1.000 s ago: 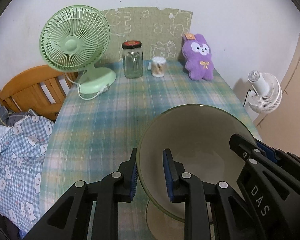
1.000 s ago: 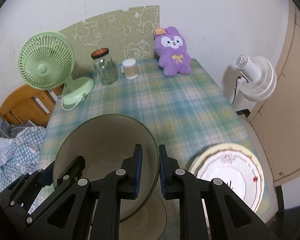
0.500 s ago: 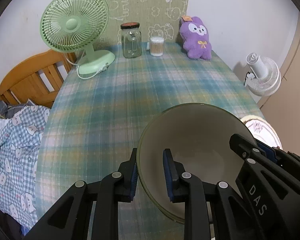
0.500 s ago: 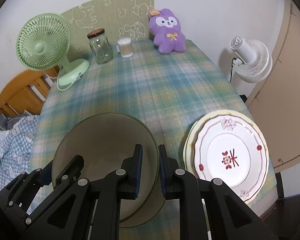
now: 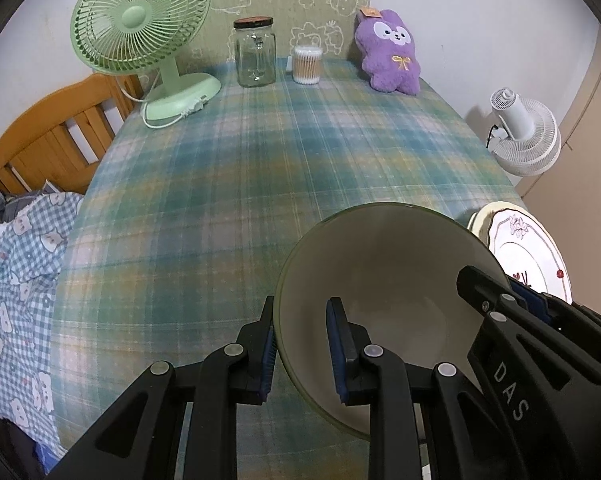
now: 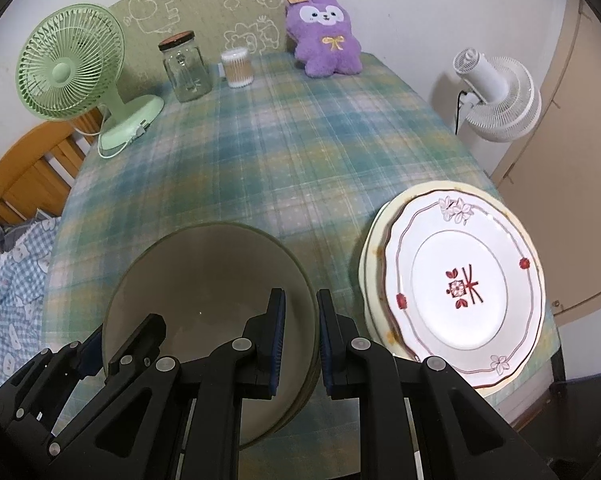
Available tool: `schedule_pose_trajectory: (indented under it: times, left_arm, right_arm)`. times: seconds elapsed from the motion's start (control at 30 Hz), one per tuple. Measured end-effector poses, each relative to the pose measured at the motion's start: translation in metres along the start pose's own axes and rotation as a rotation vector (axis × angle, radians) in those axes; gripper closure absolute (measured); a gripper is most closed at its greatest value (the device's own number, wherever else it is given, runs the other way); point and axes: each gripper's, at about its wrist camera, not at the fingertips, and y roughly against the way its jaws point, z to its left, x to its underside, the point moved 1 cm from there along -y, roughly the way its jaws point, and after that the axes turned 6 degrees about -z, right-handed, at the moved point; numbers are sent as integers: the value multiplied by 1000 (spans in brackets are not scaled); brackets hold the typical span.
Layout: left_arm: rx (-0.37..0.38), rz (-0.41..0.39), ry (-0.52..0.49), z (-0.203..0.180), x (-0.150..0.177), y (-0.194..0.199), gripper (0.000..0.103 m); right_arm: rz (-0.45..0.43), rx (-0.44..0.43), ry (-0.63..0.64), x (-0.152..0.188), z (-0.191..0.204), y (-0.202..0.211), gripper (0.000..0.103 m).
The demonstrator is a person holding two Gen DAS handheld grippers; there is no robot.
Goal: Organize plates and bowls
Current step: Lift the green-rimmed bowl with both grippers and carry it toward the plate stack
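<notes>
A grey-green bowl [image 5: 384, 280] is held by both grippers at the near edge of the table. My left gripper [image 5: 300, 344] is shut on its left rim, one finger inside and one outside. My right gripper [image 6: 300, 332] is shut on its right rim in the same way. In the right wrist view the bowl [image 6: 204, 280] seems to sit in a second like bowl, whose rim [image 6: 300, 400] shows beneath it. A white flowered plate [image 6: 460, 284] lies on a cream plate [image 6: 374, 240] to the bowl's right, also seen in the left wrist view [image 5: 528, 248].
On the plaid tablecloth [image 5: 260, 160] at the far side stand a green desk fan [image 5: 140, 28], a glass jar [image 5: 255, 54], a cotton swab tub [image 5: 307, 65] and a purple plush toy [image 5: 392, 54]. A wooden chair [image 5: 52, 136] is left, a white fan [image 5: 524, 132] right.
Both grippers with the bowl have moved back toward the table's near edge and lowered. The plate stack has come into fuller view on the right.
</notes>
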Motion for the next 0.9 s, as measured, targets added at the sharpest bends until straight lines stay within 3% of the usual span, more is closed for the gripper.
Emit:
schedule_pose_trajectory:
  times: [0.33,0.47,0.63,0.67,0.7,0.73,0.8,0.9]
  left_arm:
    - [3,-3,-19,-1,1,-1,82]
    - [15,12,-16,1,-1,-2,78]
    - [37,7,-45,-2,-4,2,59]
    - [52,14,-48,-2,-5,2,44]
    - [59,14,-46,-2,-5,3,37]
    - [63,6,-43,-1,-6,4,37]
    - [54,-3,-43,0,-7,5,33]
    - [45,-8,-33,3,-9,4,30]
  right_arm:
    - [14,17,16,1,0,-1,84]
    - [25,7,17,0,-1,-1,84]
    - [27,-16,42,-5,-2,2,84]
    - [27,-28,56,-6,-2,3,84]
    - [24,-35,64,-7,-3,3,84]
    - [20,-38,67,-8,-3,4,84]
    - [21,-41,71,-9,-5,3,78]
    - [14,-55,53,-10,-9,3,41]
